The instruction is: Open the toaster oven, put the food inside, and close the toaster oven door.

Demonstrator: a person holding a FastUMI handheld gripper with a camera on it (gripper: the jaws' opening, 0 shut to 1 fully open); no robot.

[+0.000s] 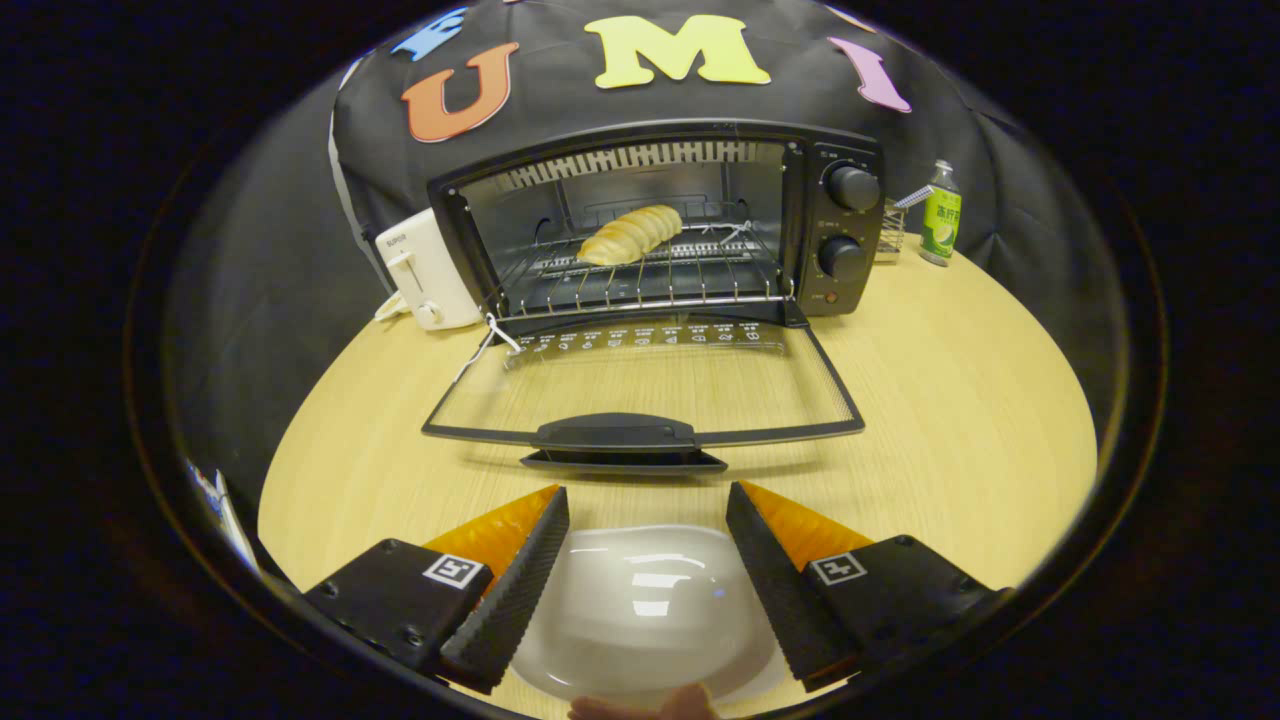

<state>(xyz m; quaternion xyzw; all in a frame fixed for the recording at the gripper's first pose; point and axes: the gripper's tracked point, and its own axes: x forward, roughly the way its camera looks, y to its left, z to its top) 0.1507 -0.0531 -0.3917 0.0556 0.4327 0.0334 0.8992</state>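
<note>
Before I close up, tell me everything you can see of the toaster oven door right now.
The toaster oven door is fully open, folded down flat just above the wooden table, hinged at the oven's lower front edge. It is a clear glass pane in a thin black frame, white markings near the hinge, with a black handle on its free edge. A white cord hangs by its hinge corner nearest the white toaster. Nothing grips it: the open tongs sit short of the handle.

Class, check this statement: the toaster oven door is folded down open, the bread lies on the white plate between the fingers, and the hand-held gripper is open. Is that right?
One point is wrong. In the gripper view the bread lies on the rack inside the toaster oven, not on the white plate, which is bare. The door is folded down and the hand-held gripper is open.
</note>
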